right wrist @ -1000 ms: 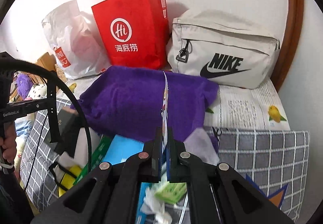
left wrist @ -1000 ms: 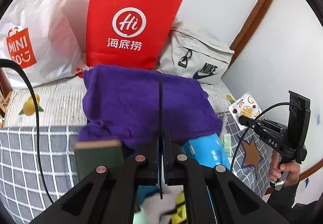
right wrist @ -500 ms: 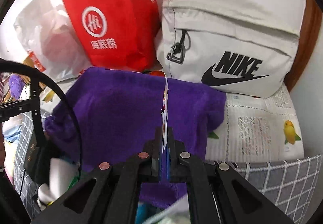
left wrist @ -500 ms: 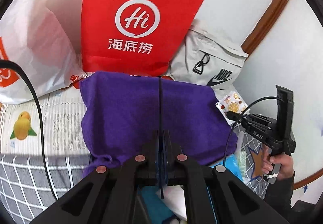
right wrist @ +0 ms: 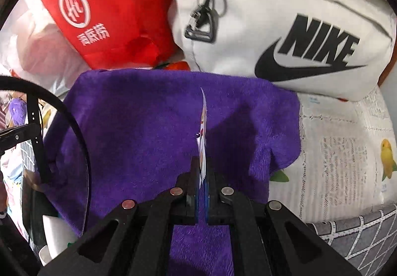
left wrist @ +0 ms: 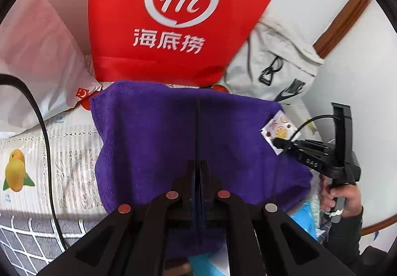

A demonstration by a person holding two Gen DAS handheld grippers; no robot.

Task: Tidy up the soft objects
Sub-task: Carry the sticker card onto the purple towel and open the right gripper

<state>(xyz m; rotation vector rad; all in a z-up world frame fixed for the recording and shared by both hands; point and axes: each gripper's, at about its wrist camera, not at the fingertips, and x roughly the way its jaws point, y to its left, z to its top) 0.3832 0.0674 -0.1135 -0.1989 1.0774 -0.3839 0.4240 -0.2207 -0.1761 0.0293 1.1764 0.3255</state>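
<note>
A purple towel (left wrist: 173,141) lies spread on the bed, its far edge near the bags; it also fills the middle of the right wrist view (right wrist: 153,132). My left gripper (left wrist: 198,176) is shut on a thin dark flat thing seen edge-on, over the towel. My right gripper (right wrist: 202,176) is shut on a small white fruit-print packet (right wrist: 203,132), held edge-on over the towel. That packet (left wrist: 279,130) and the right gripper show in the left wrist view at the towel's right side.
A red paper bag (left wrist: 178,17), a white plastic bag (left wrist: 37,52) and a grey Nike bag (right wrist: 297,22) stand against the wall behind the towel. A fruit-print sheet (right wrist: 347,151) and grey checked cover (left wrist: 29,233) lie underneath. Blue packaging (left wrist: 302,216) lies near.
Both grippers have moved forward toward the bags, staying shut on what they hold. The towel and bags now look larger and closer; the clutter in front has dropped out of view.
</note>
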